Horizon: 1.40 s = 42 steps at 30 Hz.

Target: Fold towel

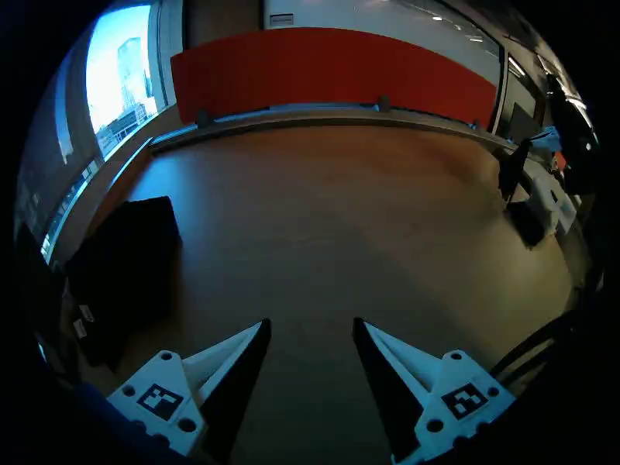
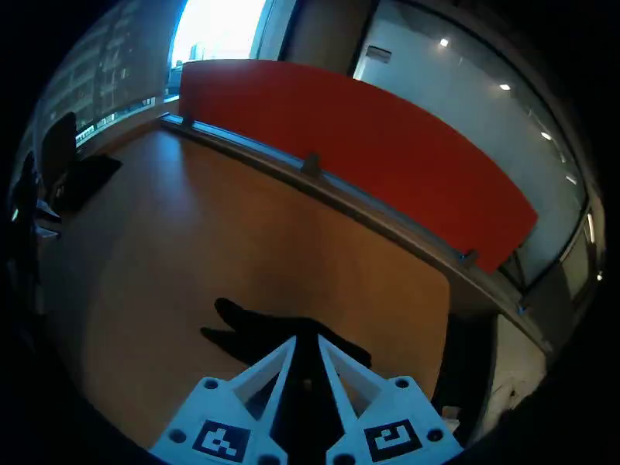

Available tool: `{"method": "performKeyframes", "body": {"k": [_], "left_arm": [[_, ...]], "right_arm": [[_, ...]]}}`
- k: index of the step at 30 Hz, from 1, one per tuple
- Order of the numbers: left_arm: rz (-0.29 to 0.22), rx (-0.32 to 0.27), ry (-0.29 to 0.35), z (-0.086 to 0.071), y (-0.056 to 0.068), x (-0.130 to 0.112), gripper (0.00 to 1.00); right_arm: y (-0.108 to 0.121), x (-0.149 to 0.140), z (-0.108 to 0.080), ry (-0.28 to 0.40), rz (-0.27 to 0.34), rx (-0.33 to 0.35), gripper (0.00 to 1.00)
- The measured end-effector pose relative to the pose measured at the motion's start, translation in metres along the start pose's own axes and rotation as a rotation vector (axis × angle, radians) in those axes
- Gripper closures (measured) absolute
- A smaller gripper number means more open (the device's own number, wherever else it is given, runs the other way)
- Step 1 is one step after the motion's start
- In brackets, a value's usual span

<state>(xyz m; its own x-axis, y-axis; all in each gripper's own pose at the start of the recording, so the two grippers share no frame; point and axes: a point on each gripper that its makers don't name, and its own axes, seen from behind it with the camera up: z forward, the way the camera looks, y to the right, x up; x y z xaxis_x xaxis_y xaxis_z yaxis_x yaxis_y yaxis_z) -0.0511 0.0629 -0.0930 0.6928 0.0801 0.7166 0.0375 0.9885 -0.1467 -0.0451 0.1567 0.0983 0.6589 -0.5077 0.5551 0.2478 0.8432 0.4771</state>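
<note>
1. Right gripper [image 2: 308, 345] is sitting at the 6 o'clock edge of the right gripper view. Its two white fingers [image 2: 260, 372] are drawn nearly together, clenched on a raised fold of the dark towel [image 2: 248, 329].
2. Towel is lying bunched on the wooden table [image 2: 155, 256], spreading out from the fingertips toward 9 o'clock and 3 o'clock.
3. Red partition [image 2: 372, 132] is running along the table's far edge, from 11 o'clock down to 3 o'clock.
4. Dark heap [image 2: 89, 170] is sitting at 10 o'clock near the table's far corner, well apart from the towel. It is too dim to identify.
5. Left gripper [image 1: 310, 329] is showing at 6 o'clock in the left gripper view. Its fingers are spread wide and released, with bare tabletop showing between them.
6. Black block [image 1: 132, 248] is resting on the table at 9 o'clock in that view, apart from the left gripper.
7. Window [image 1: 120, 77] is glowing at 11 o'clock.
8. Black and white clutter [image 1: 535, 201] is sitting at 3 o'clock, too small to tell apart.
</note>
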Motion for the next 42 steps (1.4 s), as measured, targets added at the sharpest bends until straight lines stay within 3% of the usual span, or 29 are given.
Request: {"method": "performKeyframes", "body": {"k": [9,17,24,30,42], "left_arm": [[0.007,-0.003,-0.002,0.0,0.006,0.002,0.23],[0.012,-0.008,-0.003,0.001,0.01,0.004,0.23],[0.013,-0.013,-0.004,0.001,0.012,0.004,0.23],[0.02,-0.017,-0.008,0.002,0.014,0.004,0.23],[0.041,-0.012,-0.009,0.0,0.011,0.003,0.23]], "right_arm": [[0.011,-0.016,0.002,-0.028,0.018,-0.012,0.96],[0.016,-0.041,-0.007,-0.061,0.036,-0.018,0.96],[0.02,-0.082,-0.022,-0.119,0.056,-0.015,0.96],[0.018,-0.127,-0.032,-0.201,0.035,-0.015,0.96],[0.011,-0.18,-0.035,-0.297,0.01,-0.037,0.96]]}}
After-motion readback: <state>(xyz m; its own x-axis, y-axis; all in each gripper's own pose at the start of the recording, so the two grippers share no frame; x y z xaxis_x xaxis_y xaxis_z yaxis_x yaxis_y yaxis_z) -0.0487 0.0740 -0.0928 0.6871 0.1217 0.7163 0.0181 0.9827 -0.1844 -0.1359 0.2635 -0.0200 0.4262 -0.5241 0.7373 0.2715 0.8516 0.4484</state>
